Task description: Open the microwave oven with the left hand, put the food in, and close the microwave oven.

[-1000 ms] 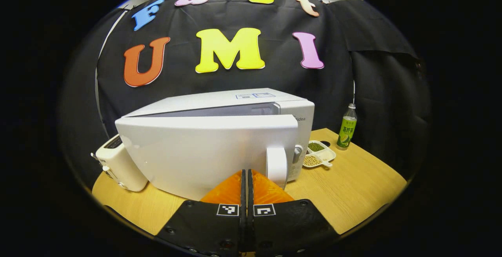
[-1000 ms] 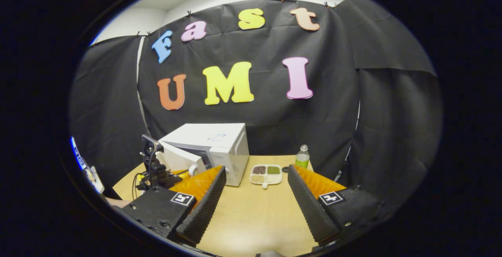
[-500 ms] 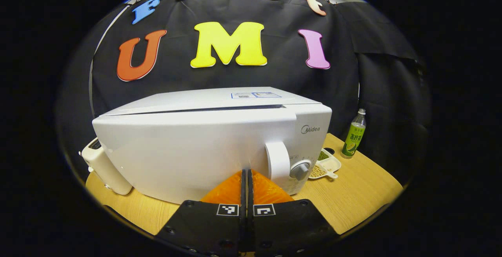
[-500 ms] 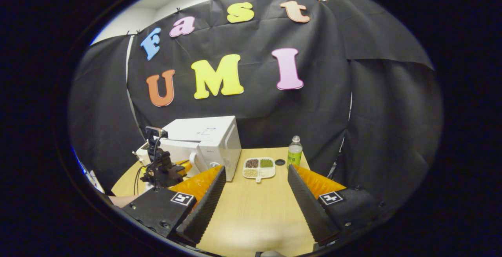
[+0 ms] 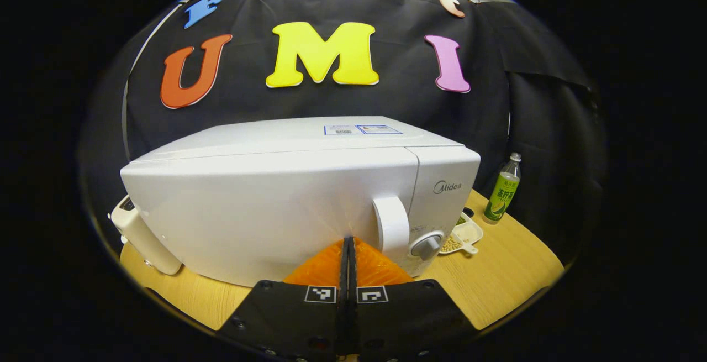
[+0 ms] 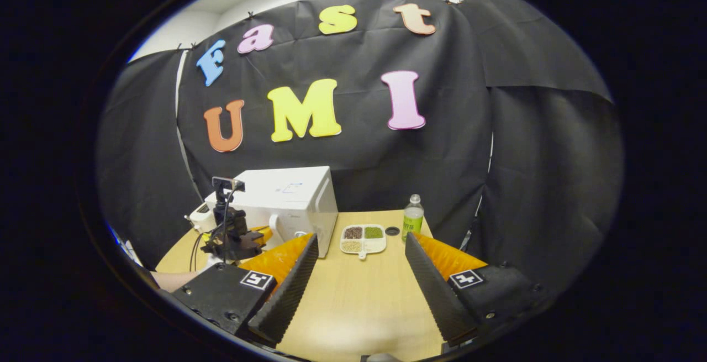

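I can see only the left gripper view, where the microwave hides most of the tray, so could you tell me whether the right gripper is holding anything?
Observer: No, the right gripper is open and empty, above the table.
Operator: Thank you. Where does the tray sit?
Observer: The tray lies on the table between the microwave and the bottle, outside the oven.
Operator: And what is in it?
Observer: Three compartments hold dark, green and beige grains; the fourth looks bare.

Probably a staged recording booth: black cloth wall [image 6: 442,146], wooden table [image 6: 359,307].
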Demonstrator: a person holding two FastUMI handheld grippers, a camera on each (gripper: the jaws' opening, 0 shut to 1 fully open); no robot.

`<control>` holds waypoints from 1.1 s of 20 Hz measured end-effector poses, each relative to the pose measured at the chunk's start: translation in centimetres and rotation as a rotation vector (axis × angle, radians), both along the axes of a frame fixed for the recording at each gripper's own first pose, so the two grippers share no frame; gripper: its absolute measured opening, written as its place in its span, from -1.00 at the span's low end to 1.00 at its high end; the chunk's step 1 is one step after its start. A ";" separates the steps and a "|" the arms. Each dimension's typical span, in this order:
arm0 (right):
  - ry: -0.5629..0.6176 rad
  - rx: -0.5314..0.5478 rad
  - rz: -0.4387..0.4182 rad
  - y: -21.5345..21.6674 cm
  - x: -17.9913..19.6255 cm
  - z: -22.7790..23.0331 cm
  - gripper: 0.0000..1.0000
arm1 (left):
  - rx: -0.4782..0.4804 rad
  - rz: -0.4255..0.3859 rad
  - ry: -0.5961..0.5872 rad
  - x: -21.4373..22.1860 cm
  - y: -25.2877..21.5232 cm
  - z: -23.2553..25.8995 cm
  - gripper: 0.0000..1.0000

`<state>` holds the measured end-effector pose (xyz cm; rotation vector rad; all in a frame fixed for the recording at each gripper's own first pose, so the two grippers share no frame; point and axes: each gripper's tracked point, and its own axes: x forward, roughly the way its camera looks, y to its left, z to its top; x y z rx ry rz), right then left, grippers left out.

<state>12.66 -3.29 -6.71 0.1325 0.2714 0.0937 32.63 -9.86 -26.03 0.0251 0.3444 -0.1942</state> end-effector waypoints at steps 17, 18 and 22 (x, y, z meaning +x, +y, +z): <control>-0.153 -0.035 0.006 0.5 -3.7 3.0 1.00 | 0.134 0.043 -0.196 -16.6 2.0 14.3 0.92; -0.169 -0.045 -0.009 0.6 -4.1 3.6 0.83 | 0.120 0.037 -0.205 -17.8 2.2 15.4 0.92; -0.179 -0.044 -0.043 2.4 -6.5 4.0 0.83 | 0.055 0.029 -0.226 -22.4 4.1 19.7 0.92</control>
